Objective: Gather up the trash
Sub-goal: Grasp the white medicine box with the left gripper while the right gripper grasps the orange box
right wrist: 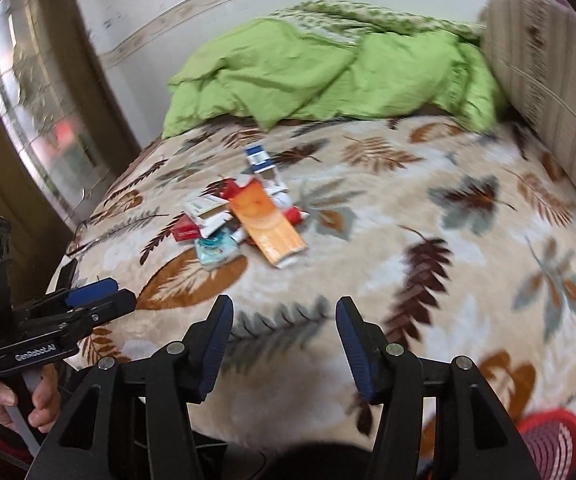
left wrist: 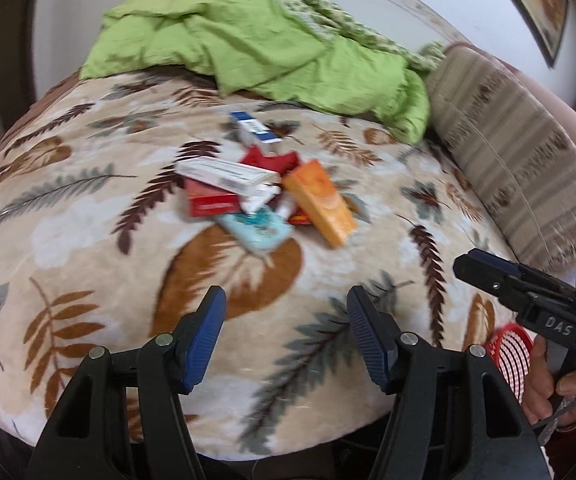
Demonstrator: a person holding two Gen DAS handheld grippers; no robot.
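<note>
Approach step: left gripper (left wrist: 286,332) and right gripper (right wrist: 284,342) both part-open and empty, short of the trash pile (left wrist: 264,196) mid-bed; next, reach in and pinch one box, probably the orange carton (right wrist: 268,224).

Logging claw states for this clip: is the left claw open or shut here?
Open. The left claw shows its two blue pads apart with only the leaf-print blanket visible between them; nothing is gripped.
</note>
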